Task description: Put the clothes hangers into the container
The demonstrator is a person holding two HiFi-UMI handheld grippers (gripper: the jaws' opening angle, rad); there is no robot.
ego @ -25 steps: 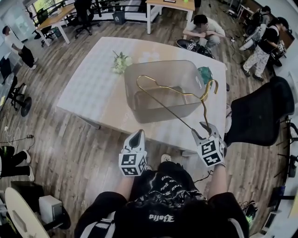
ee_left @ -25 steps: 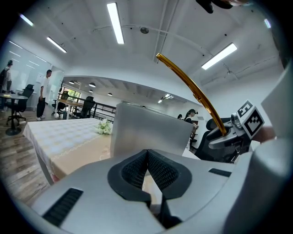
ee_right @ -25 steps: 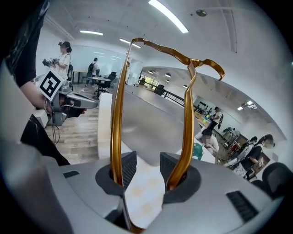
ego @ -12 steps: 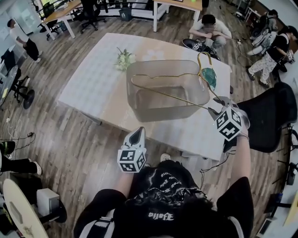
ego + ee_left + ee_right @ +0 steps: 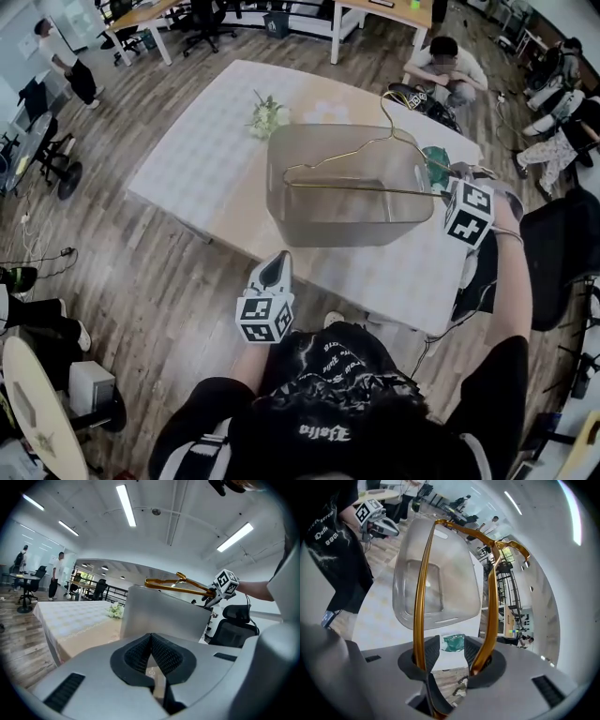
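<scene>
Hanger (image 5: 366, 188) lies level over container (image 5: 328, 230), end pinched in right tongs (image 5: 444, 193); long lever could twist loose or snag rim. Left tongs (image 5: 274, 266) closed, empty.

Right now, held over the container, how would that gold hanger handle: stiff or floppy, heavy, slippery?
Likely stiff and light: the gold wire hanger juts out straight over the translucent container, held only by one corner in the right gripper. Thin, smooth-looking wire may swivel or slip. Its open hook could snag the rim.
</scene>
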